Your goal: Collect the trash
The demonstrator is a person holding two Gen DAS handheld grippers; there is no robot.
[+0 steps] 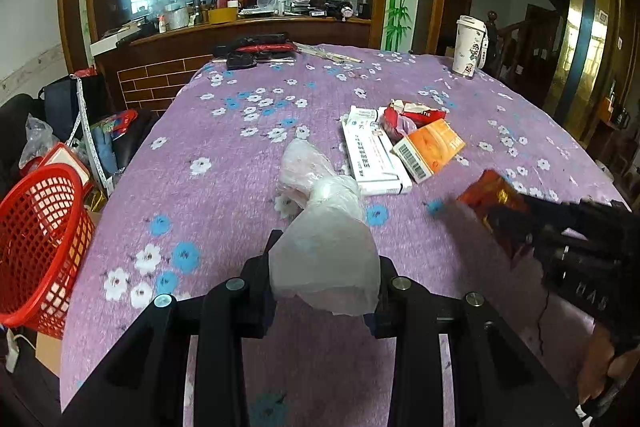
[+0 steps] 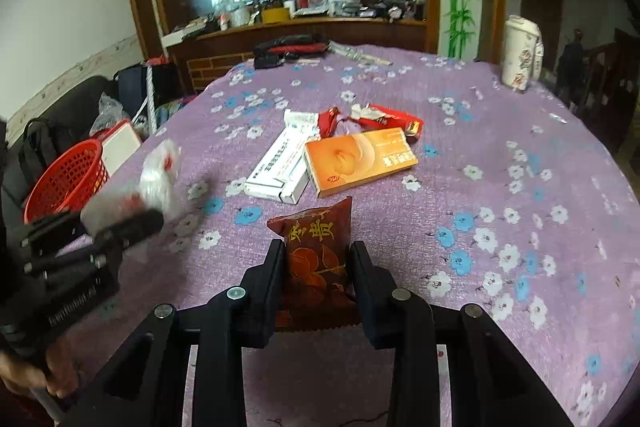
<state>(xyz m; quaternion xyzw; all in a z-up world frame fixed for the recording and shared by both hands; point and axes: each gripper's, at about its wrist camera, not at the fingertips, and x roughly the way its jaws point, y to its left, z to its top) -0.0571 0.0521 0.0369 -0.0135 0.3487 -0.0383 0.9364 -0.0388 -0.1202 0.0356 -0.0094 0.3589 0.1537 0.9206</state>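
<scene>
Black fingers of the left gripper [image 1: 324, 279] are clamped on a crumpled clear plastic bag [image 1: 320, 219]; the right gripper [image 2: 318, 279] is clamped on a red snack packet [image 2: 316, 251]. Both loads hang above the purple flowered tablecloth [image 1: 224, 163], where a white box [image 1: 372, 151], an orange box [image 1: 430, 149] and torn red wrappers [image 1: 416, 113] lie close together. A red basket [image 1: 40, 239] stands off the table's left edge. The slack bag could slip or snag the boxes, and the packet, gripped low, could swing loose.
</scene>
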